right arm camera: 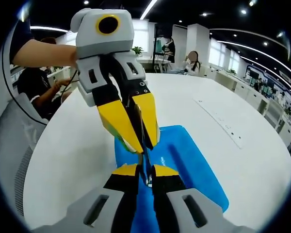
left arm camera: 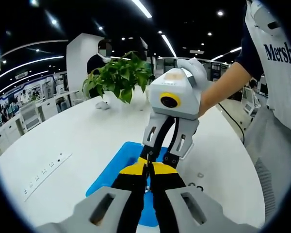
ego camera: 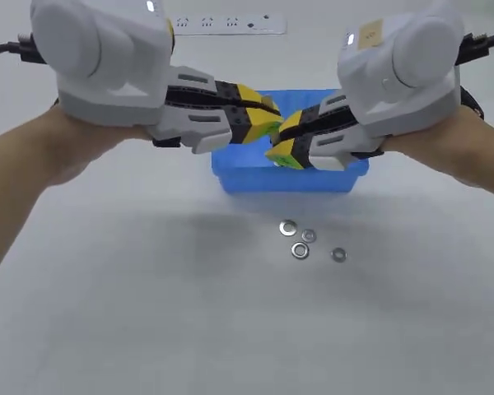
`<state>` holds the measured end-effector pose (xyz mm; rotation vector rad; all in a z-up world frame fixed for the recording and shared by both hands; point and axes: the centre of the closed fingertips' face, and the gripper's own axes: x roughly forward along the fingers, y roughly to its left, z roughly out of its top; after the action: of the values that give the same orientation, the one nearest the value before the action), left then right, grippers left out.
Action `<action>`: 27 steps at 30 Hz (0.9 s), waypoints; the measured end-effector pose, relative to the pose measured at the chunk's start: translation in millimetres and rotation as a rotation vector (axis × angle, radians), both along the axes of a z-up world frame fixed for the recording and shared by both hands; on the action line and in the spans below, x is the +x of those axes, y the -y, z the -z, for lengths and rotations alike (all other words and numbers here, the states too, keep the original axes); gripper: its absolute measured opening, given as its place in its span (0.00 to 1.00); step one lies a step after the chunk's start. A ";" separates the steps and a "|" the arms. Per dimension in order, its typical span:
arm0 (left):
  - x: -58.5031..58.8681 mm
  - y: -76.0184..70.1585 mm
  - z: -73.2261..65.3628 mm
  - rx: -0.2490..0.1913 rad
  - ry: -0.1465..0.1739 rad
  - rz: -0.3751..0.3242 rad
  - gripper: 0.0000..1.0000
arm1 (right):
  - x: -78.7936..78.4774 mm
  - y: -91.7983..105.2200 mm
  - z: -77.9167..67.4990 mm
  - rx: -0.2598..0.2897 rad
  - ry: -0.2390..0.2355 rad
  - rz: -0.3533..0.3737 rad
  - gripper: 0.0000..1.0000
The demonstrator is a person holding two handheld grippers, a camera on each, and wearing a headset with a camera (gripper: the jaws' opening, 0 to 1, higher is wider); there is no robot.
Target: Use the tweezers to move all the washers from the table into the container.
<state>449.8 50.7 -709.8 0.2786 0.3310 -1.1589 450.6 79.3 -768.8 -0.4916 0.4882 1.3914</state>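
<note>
Washers (ego camera: pixel 305 241) are lying flat on the worktop (ego camera: pixel 148 313), four in a loose cluster just in front of the blue container (ego camera: pixel 285 177), whose inside the grippers are largely hiding. The left tongs (ego camera: pixel 270 115) and the right tongs (ego camera: pixel 280 153) are meeting tip to tip above the container. Each pair is standing closed down to a sliver. A thin dark strip is running between them in the right gripper view. This is probably the tweezers (right arm camera: pixel 146 162), though the view is too poor to be certain.

The washers are judged to be light, rigid metal, thin and smooth. They are likely to skid or flip if pinched flat against the worktop. The soundest hold is across the ring, one tweezer tip through the hole and the other outside the rim. The outlying washer is offering the clearest approach.
</note>
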 end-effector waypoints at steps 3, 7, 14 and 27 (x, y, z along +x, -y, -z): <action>-0.3 -0.1 -2.8 -0.006 0.005 -0.002 0.07 | 0.3 0.4 -2.6 0.016 -0.014 0.011 0.11; -1.4 0.5 -4.8 -0.006 0.008 0.000 0.07 | -0.3 0.0 -6.1 0.030 -0.027 0.013 0.12; -5.5 4.0 -3.3 0.013 0.015 0.008 0.07 | 1.6 -0.5 -8.8 0.024 -0.022 0.013 0.15; -13.3 10.5 -26.0 0.004 0.050 0.022 0.07 | -9.0 3.4 -27.7 0.043 -0.015 -0.032 0.15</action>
<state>436.5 40.2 -683.8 0.3147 0.2873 -1.1711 441.6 75.9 -741.1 -0.4560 0.4639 1.4342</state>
